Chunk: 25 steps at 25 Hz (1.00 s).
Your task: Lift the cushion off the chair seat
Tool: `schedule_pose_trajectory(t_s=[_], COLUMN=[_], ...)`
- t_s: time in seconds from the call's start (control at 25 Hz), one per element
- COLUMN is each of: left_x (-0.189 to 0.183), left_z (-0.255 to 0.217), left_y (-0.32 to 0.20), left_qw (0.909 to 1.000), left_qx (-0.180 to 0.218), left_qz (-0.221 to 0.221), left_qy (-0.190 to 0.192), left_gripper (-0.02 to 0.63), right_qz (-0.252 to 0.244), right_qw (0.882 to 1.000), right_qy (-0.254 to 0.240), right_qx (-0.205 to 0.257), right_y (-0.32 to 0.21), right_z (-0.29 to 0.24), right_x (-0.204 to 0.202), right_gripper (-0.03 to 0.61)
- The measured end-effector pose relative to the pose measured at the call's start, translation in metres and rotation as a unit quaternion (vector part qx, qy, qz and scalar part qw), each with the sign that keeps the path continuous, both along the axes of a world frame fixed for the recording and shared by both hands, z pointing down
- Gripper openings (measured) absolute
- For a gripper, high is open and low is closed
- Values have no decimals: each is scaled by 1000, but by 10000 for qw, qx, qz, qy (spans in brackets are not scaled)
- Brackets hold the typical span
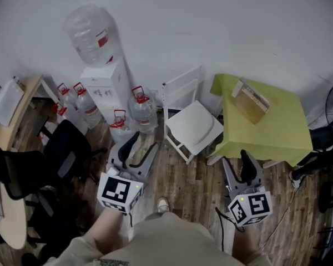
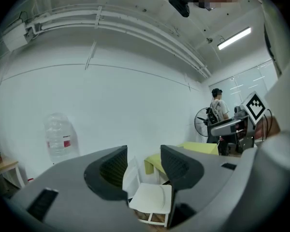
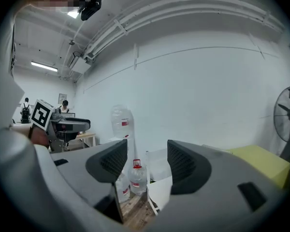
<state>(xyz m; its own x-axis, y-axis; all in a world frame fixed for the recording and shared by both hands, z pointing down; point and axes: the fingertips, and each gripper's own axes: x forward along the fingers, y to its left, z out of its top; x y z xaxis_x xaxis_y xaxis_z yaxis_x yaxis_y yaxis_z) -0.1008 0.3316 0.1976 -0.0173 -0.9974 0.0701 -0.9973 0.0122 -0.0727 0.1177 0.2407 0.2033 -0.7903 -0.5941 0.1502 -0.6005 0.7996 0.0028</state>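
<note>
- Clearly, the left gripper (image 1: 139, 149) and right gripper (image 1: 239, 169) had jaws spread and empty, aimed toward the chair (image 1: 180, 87) to reach it.
- The white cushion (image 1: 195, 127) lay on the seat, well ahead of both.

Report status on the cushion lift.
Left gripper open, empty; right gripper open, empty. Cushion on chair seat, untouched. Water jugs left of chair, green table right.

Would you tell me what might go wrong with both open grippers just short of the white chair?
The chair stands between water bottles and a table: the left gripper might knock a bottle, the right gripper might bump the table. The cushion looks as white as the seat, so jaws may catch the frame instead.
</note>
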Motion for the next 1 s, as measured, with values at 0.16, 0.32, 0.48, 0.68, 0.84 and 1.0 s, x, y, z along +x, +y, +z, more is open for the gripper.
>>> schedule_pose_trajectory(t_s=[0.16, 0.32, 0.48, 0.68, 0.84, 1.0], left_x=[-26, -41, -46, -56, -54, -53], left_z=[5, 21, 39, 59, 68, 84], left_y=[-21, -38, -54, -74, -103, -139], left_qw=[9998, 9995, 9986, 9964, 9960, 9940], left_qx=[-58, -121, -305, -718, -674, -836], left_qz=[116, 218, 346, 413, 565, 687], left_qy=[128, 184, 247, 198, 181, 170], left_gripper=[213, 213, 213, 215, 216, 219], right_qz=[106, 147, 215, 304, 404, 532], right_qw=[9996, 9983, 9968, 9956, 9934, 9887], right_qy=[222, 419, 494, 464, 380, 265], right_qx=[-153, -377, -595, -761, -1008, -1374], right_y=[-20, -30, -43, -64, -88, -118], right_z=[17, 41, 64, 79, 96, 116], right_x=[-26, -45, -56, -67, -65, -63], right_gripper=[258, 259, 259, 259, 259, 259])
